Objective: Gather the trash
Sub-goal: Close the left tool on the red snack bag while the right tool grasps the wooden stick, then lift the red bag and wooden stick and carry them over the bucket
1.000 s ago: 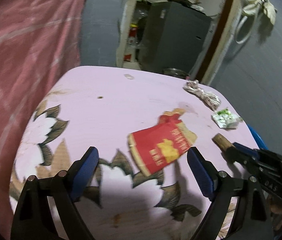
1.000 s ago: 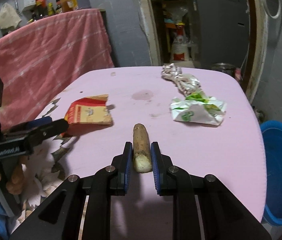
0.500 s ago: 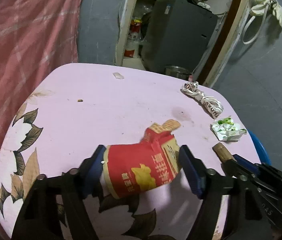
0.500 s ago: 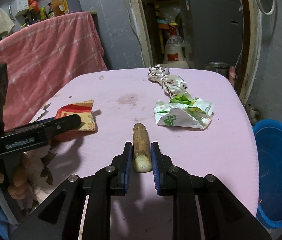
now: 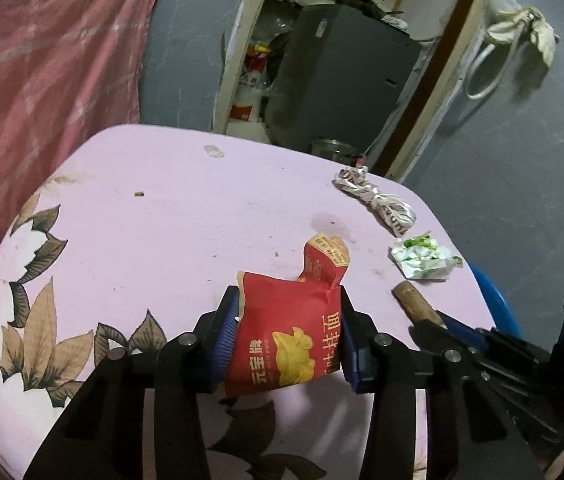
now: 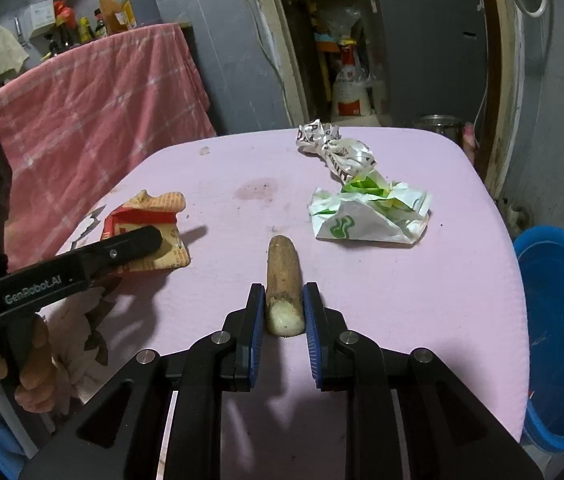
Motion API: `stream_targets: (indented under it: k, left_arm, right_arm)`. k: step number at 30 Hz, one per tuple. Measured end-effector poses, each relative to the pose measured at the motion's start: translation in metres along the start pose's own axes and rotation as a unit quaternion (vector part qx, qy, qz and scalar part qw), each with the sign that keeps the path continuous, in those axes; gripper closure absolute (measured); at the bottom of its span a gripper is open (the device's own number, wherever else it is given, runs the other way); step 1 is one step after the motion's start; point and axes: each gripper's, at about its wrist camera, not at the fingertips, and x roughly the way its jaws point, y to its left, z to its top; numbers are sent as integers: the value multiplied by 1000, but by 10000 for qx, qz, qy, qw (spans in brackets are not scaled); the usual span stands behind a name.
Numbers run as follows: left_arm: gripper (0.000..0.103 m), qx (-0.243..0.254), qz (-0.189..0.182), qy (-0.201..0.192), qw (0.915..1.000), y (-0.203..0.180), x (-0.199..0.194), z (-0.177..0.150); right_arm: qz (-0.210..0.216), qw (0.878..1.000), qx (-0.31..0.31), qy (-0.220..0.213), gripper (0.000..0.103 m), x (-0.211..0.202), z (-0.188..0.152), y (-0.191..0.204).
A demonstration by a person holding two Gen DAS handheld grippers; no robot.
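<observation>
Left gripper (image 5: 288, 344) was clamped on the red noodle packet (image 5: 288, 344), blue pads pressing both its sides; the packet's torn top stuck out past the fingertips over the tabletop (image 5: 186, 220). Right gripper (image 6: 284, 312) was closed on the brown stick (image 6: 284, 280), gripping its cut end, the rest of the stick pointing toward the far edge. From the right wrist view the packet sat near the left edge under the left gripper's finger.

A crumpled white-and-green wrapper (image 6: 366, 216) lay toward the right edge, just beyond the stick's tip. A twisted printed wrapper (image 6: 336, 148) lay near the far edge, touching or just beside the green one. The tabletop was pink with a leaf-and-flower print at the near left and a dark stain (image 6: 258, 190) near the middle.

A blue bucket (image 6: 562, 320) stood on the floor off the right edge. A pink checked cloth (image 6: 94, 104) hung to the left, with bottles (image 6: 138, 4) behind it. Grey walls, and a doorway with a dark cabinet (image 5: 346, 80) beyond the far edge.

The left gripper's side read "GenRobot.AI". The packet carried yellow Chinese characters, partly readable as 元宝牌.
</observation>
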Motion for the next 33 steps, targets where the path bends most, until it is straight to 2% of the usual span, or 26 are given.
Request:
stream_targets:
  k: [7,10,15,19,22,28,33]
  left_arm:
    - [67,130,-16,-193,9997,-16,-9,-4]
    - [67,179,-50,-399,9990,-26,-16,-5]
    - [67,329,-118,-823,9960,-53,-28,-5]
    - [67,501,-224,-1206,9912,-83,-35,-5]
    - [67,596,-351,-1451,9870,-108,-38,-4]
    - [67,857,-630,-1807,9778,-162,-35,-4]
    - [67,1085,-876,-1904,9717,-206,-21,-7]
  right_arm:
    - [63,9999,-14,-142,87,-4,-3,0]
    - [11,9991,-74,-429,87,-18,-6,-2]
    - [-194,9931,-131,-1148,87,-54,-7,-10]
    - [-387,9824,-95,-1825,87,-90,-8,-22]
    - [-695,9698,-126,-2333,87,-118,-11,-33]
    - [-1228,9528,-12,-2776,87,-155,-17,-67]
    - [-1623,9421,206,-2928,87,-178,-31,-101]
